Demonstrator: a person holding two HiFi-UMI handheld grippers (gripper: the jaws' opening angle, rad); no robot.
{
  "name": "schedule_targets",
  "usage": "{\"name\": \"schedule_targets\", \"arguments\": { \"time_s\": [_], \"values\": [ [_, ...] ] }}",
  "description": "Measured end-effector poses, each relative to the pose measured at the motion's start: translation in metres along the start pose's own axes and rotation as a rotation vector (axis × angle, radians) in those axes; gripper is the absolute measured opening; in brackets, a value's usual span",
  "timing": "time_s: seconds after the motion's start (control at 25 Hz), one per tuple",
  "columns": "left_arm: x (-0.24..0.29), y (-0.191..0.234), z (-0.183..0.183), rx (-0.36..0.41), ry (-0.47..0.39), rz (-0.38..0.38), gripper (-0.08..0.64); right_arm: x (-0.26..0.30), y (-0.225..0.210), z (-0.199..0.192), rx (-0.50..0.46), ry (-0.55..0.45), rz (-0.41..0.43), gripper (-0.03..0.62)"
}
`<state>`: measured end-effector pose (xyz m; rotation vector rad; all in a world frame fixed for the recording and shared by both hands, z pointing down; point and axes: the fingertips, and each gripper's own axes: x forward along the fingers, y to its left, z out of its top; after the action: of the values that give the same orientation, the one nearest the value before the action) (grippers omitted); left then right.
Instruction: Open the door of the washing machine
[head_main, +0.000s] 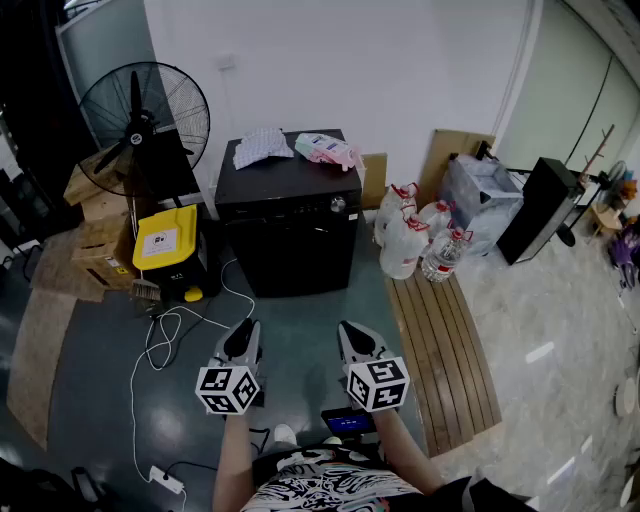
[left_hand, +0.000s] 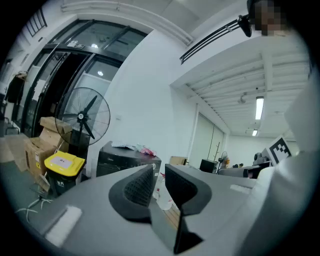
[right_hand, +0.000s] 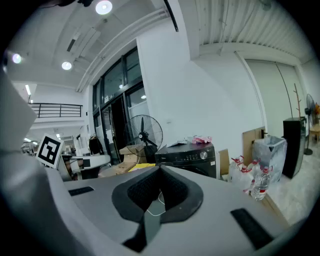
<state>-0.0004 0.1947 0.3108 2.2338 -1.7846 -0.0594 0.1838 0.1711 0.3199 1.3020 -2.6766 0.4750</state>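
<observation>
I'm at the approach stage: the door is not yet touched, and both tools hang well short of the black washing machine, which stands against the white wall straight ahead, between a yellow bin on one side and a cluster of water bottles on the other. The left gripper has its jaws a narrow slit apart with nothing between them. The right gripper is pressed fully together, also empty. Both are held side by side in front of me, forearms drawn in close to the body, noses aimed at the machine and tipped just a little below level. The front panel is so dark from here that I can't make out the door's edge or handle with any confidence. Only the round knob near the top right corner is plain. As I judge it, the next move calls for closing the gap, lowering toward the front face to find the handle or recess, and spreading one pair of jaws wide enough to hook it. A white cable trails on the floor to the left, worth stepping clear of.
</observation>
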Motion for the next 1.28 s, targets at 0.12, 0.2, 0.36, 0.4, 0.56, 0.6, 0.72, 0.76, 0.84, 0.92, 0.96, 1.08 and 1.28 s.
{"name": "schedule_targets", "arguments": {
  "time_s": [0.12, 0.2, 0.36, 0.4, 0.56, 0.6, 0.72, 0.76, 0.84, 0.92, 0.96, 1.08, 1.28],
  "values": [
    [-0.011, -0.008, 0.003, -0.113, -0.047, -0.080, 0.075, -0.006, 0.011, 0.001, 0.056, -0.015, 0.022, 0.000],
    [-0.016, -0.011, 0.005, -0.113, -0.067, -0.090, 0.075, -0.009, 0.016, 0.001, 0.049, -0.019, 0.029, 0.000],
    [-0.018, -0.007, 0.007, -0.074, -0.054, -0.067, 0.058, -0.008, 0.025, 0.003, 0.067, -0.040, 0.067, 0.002],
    [-0.018, -0.006, 0.008, -0.066, -0.051, -0.059, 0.055, -0.007, 0.028, 0.003, 0.080, -0.045, 0.085, 0.002],
    [-0.018, 0.004, 0.004, -0.025, -0.026, -0.022, 0.110, -0.002, 0.035, -0.001, 0.084, -0.041, 0.126, 0.005],
    [-0.016, 0.008, 0.002, -0.024, -0.019, -0.016, 0.134, 0.002, 0.036, -0.003, 0.073, -0.032, 0.136, 0.068],
    [-0.006, 0.020, -0.003, -0.055, -0.018, -0.014, 0.158, 0.016, 0.034, -0.007, 0.044, -0.007, 0.139, 0.143],
    [-0.001, 0.025, -0.004, -0.063, -0.017, -0.013, 0.158, 0.021, 0.030, -0.009, 0.042, -0.001, 0.133, 0.144],
    [0.011, 0.036, -0.010, -0.063, -0.006, -0.001, 0.156, 0.035, 0.023, -0.013, 0.045, 0.011, 0.119, 0.144],
    [0.026, 0.055, -0.015, -0.028, 0.010, 0.035, 0.171, 0.055, 0.014, -0.016, 0.042, 0.018, 0.090, 0.149],
    [0.036, 0.067, -0.017, -0.009, 0.017, 0.052, 0.178, 0.068, 0.009, -0.017, 0.039, 0.022, 0.075, 0.161],
    [0.078, 0.106, -0.018, 0.000, 0.037, 0.059, 0.181, 0.119, -0.004, -0.016, 0.040, 0.047, 0.053, 0.164],
    [0.153, 0.173, -0.036, 0.010, 0.115, 0.009, 0.187, 0.216, -0.033, -0.031, 0.050, 0.136, -0.047, 0.186]
  ]
}}
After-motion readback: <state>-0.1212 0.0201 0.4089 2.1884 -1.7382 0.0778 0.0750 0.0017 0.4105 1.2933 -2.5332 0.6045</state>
